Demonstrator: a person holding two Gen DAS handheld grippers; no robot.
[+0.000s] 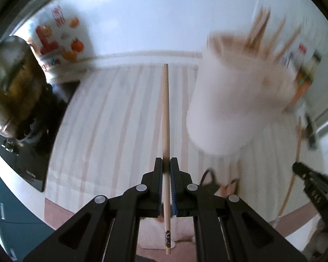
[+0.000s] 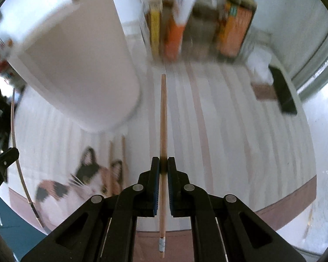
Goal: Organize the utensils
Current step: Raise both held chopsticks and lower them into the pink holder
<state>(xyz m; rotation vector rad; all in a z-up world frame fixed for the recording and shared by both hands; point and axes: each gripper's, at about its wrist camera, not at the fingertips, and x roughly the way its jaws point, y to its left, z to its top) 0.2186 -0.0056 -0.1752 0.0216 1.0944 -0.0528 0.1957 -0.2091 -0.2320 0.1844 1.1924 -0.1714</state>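
Note:
My left gripper (image 1: 166, 160) is shut on a wooden chopstick (image 1: 165, 109) that points forward over the striped cloth. A white utensil holder (image 1: 236, 100) with several wooden chopsticks (image 1: 259, 29) standing in it is to the right, blurred. My right gripper (image 2: 163, 160) is shut on another wooden chopstick (image 2: 163, 118), pointing forward. The white holder (image 2: 81, 65) is up and to the left of it. More chopsticks (image 2: 123, 157) lie on the cloth below the holder. The right gripper also shows at the right edge of the left wrist view (image 1: 314, 181).
A striped cloth (image 2: 240, 131) with a cat picture (image 2: 76, 183) covers the table. Bottles and boxes (image 2: 199, 21) stand at the back. A dark flat object (image 2: 283, 89) lies right. A metal pot (image 1: 8, 83) on a black stove and a printed bag (image 1: 59, 43) are left.

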